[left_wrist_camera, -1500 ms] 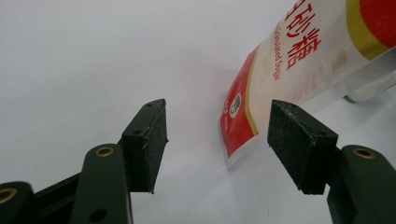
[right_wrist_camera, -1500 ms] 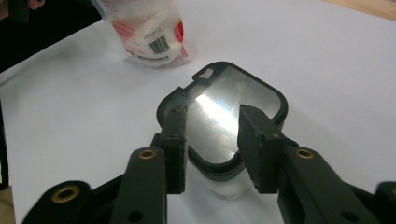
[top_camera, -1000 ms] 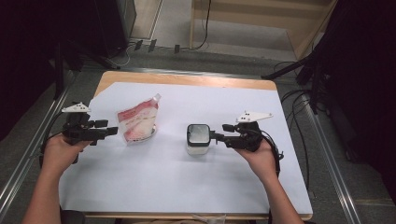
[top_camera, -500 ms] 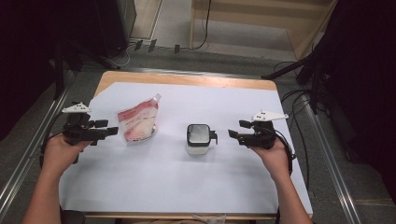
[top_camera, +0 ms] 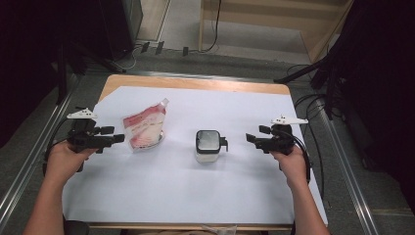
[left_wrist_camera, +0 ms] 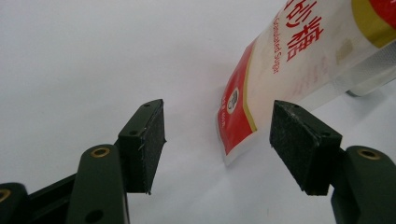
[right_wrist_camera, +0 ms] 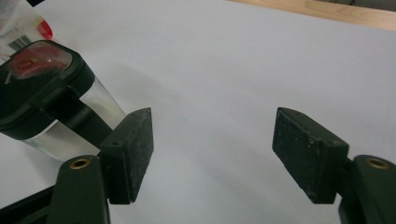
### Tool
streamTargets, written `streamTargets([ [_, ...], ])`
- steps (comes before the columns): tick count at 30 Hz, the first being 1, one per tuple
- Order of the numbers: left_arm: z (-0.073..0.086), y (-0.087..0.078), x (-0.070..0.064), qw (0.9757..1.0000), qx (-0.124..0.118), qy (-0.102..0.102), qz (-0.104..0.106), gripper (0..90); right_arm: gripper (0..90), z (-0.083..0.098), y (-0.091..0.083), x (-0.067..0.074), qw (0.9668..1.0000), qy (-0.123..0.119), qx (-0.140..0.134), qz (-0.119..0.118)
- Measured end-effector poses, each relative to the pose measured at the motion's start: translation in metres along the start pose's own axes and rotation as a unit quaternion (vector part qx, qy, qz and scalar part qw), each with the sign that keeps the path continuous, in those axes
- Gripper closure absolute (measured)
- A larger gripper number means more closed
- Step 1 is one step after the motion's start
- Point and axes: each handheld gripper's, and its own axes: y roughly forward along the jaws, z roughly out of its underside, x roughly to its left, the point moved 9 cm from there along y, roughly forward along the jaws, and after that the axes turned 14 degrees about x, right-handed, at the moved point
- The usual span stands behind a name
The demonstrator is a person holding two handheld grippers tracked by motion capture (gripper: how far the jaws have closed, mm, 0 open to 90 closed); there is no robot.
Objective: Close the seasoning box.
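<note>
Two open claws, a sugar pouch and a lidded jar on the white-covered worktop.

Held at the far left: left claw, jaws wide apart with nothing between them, aimed at the red-and-white sugar pouch, which leaned tilted on a clear dish just beside the claw tips; seen in the left gripper view as the pouch's lower corner lying beyond the gap between the pads, not touched. Stood near the middle, apart from the pouch: clear jar with a black clip lid, upright. Held to the right of the jar, clear of it: right claw, jaws just opened wider, nothing gripped, bare white paper between the pads.
</note>
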Motion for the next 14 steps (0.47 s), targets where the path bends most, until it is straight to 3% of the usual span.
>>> streamTargets([
  [5, 0.0005, 0.0028, -0.0008, 1.0, 0.005, 0.002, 0.0, 36.7, 28.8, 0.0016, 0.0039, -0.0021, 0.9999, 0.005, 0.007, 0.007],
  [8, 0.0006, 0.0027, -0.0009, 1.0, 0.004, 0.003, 0.0, 36.7, 25.8, 0.0029, 0.0045, 0.001, 0.9999, -0.004, 0.011, -0.005],
  [14, 0.0012, 0.0041, -0.0014, 1.0, 0.005, 0.001, 0.002, 36.6, 25.9, 0.0038, 0.0042, -0.0011, 0.9999, -0.005, 0.01, 0.0],
])
